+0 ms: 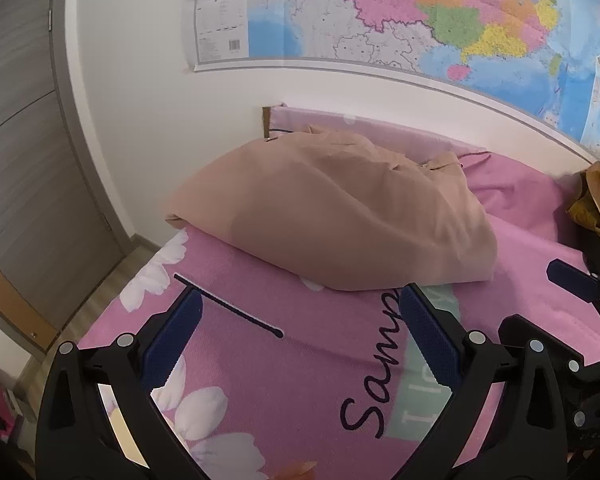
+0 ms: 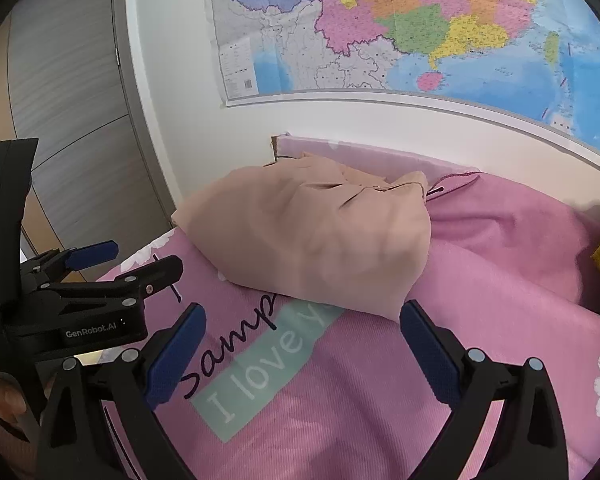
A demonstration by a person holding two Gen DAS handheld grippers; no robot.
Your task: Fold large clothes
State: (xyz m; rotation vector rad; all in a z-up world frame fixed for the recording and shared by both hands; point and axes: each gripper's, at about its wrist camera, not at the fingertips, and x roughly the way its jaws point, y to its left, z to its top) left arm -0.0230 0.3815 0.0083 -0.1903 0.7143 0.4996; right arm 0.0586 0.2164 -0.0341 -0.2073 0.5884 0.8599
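garment (image 1: 340, 216): plain beige | bed sheet (image 1: 292, 380): pink, white flowers, black script | wall map (image 2: 420, 24): multicoloured | tool pads (image 2: 176, 356): blue

Left wrist: low over bed (image 1: 300, 380), facing far wall map (image 1: 420, 20).
Right wrist: beside it, rightward.
Shared: folded beige garment (image 1: 332, 216), map.

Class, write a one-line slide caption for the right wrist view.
Open right gripper hovers before a folded beige garment on the pink printed bedsheet.

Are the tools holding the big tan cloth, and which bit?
No. Both the left tool and the right tool are open and empty. The tan cloth just lies bundled on the bed.
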